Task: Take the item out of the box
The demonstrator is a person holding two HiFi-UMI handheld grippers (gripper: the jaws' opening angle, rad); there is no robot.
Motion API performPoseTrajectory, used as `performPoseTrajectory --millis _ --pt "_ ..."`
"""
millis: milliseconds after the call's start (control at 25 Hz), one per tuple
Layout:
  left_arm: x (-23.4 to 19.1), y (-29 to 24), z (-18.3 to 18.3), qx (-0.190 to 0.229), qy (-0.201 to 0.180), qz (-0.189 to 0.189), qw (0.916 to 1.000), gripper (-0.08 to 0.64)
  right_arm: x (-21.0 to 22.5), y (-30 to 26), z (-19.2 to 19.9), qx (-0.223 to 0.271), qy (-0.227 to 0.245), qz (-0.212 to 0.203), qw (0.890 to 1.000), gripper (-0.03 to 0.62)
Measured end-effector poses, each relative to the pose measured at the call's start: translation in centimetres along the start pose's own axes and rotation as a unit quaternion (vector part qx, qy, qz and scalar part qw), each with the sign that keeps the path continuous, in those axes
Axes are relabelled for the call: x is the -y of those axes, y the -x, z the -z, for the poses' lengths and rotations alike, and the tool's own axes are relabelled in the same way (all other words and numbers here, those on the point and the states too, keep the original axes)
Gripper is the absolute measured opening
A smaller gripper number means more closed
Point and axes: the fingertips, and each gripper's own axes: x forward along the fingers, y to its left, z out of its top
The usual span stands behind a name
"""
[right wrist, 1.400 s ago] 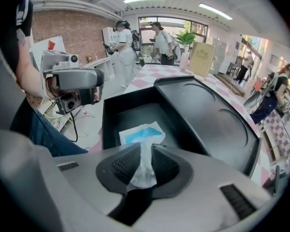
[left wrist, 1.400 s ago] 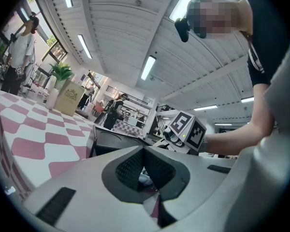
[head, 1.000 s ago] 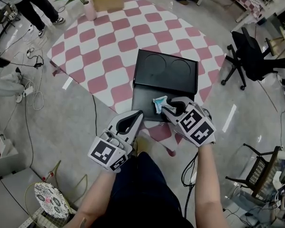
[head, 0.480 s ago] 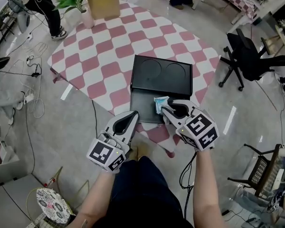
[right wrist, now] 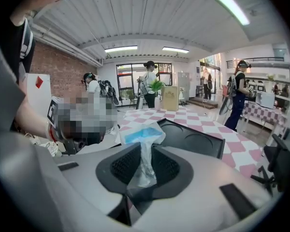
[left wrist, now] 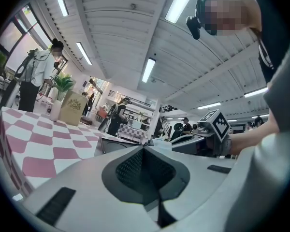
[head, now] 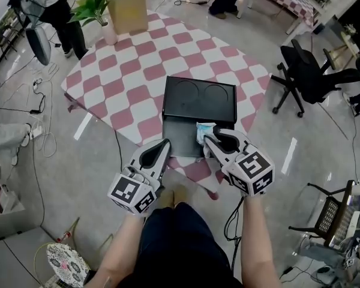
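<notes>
A black box (head: 183, 134) lies open on the pink-and-white checked table (head: 126, 83), its lid (head: 199, 96) folded back with two round hollows. My right gripper (head: 207, 138) hangs over the box's near right part, shut on a small white and blue packet (head: 203, 129). In the right gripper view the packet (right wrist: 141, 135) stands up from between the pads of my right gripper (right wrist: 142, 153), with the box lid (right wrist: 198, 139) behind it. My left gripper (head: 166, 143) floats at the box's near left corner, jaws together with nothing in them; its own view shows the left gripper (left wrist: 144, 151) the same way.
A potted plant (head: 95, 8) and a tan carton (head: 128, 11) stand at the table's far corner. A black office chair (head: 309, 71) is to the right, a wire chair (head: 330, 212) at the lower right. Cables (head: 39, 95) trail on the floor at left. People stand beyond the table.
My right gripper has lifted and tilted with the packet still pinched in it, above the box. The left gripper has stayed near the box's left corner.
</notes>
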Motion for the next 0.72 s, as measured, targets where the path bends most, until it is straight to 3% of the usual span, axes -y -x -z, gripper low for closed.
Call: performPoseTrajectory --millis 720 --pt "1.0 0.2 -3.4 0.018 -0.020 0.006 0.9996 0.002 0.5 5.1 -3.4 0.100 -0.037 0.057 0.993 0.071"
